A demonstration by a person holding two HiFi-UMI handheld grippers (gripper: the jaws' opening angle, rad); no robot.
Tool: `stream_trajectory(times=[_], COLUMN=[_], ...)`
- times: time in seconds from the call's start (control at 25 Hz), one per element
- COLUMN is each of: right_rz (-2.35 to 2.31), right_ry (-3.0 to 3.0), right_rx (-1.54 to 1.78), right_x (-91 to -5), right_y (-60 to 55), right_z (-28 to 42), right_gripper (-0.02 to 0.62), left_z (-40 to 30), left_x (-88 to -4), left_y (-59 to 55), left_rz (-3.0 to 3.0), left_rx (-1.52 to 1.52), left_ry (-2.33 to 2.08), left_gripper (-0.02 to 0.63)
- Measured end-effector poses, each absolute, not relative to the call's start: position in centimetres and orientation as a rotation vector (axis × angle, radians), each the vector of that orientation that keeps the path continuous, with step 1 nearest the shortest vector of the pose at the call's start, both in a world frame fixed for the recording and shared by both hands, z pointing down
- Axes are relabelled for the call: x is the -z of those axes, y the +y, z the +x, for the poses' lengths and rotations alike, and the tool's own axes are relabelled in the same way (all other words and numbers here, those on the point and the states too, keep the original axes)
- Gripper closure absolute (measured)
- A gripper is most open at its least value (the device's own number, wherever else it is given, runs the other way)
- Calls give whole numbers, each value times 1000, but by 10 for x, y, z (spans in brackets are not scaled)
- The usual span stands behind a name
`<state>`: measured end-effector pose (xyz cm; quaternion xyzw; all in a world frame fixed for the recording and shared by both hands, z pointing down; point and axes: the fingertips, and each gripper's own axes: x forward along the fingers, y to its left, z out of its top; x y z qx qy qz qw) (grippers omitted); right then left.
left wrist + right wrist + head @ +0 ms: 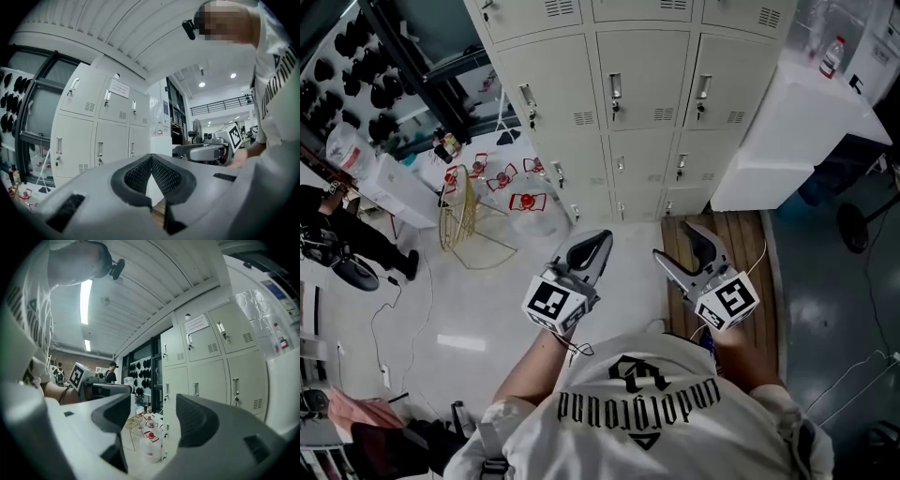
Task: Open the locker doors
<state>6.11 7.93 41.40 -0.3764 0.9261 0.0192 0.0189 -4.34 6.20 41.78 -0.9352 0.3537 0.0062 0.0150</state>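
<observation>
**Step in hand: approach to the first door (judged).**

1. The pale grey steel locker bank (647, 84) stands ahead of both sets of jaws and well apart from them. Every door visible is closed, so no part of the task is done yet.
2. Pick one door and aim at its slim vertical metal pull handle (615, 91). Bring the jaws up level and square to the door face, so that the handle passes between the pads and does not strike one tip.
3. Close on the handle's shank, not on the lock below it. Then pull along the arc of the hinge.

**Jaw state.**

- Grey two-jaw left gripper (151, 157): the ribbed dark pads are pressed together at the tips, with nothing between them and nothing touched. It would have to be spread before it could take a handle.
- Grey two-jaw right gripper (152, 413): the jaws are spread wide and empty. Only floor and a clear plastic jug with a red cap (151, 446) show, far beyond the gap. This gripper looks the readier of the two.
</observation>
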Motion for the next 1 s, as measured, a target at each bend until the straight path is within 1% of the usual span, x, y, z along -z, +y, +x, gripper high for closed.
stream_trajectory(times=[0.28, 0.44, 0.72, 1.0], right_rz=[-1164, -1187, -1247, -1346], right_ry=[2865, 2840, 2811, 2772], right_rx=[-39, -7, 24, 20], right_x=[-418, -421, -431, -425], right_y=[52, 34, -17, -91], right_z=[115, 135, 147, 141], right_gripper=[281, 279, 279, 278], left_z=[31, 58, 79, 77], left_x=[-419, -418, -426, -423], left_y=[25, 6, -47, -128], left_rz=[-2935, -2961, -2995, -3031], left_rx=[-22, -10, 0, -19], left_ry=[1035, 987, 902, 785], left_gripper=[598, 598, 598, 598])
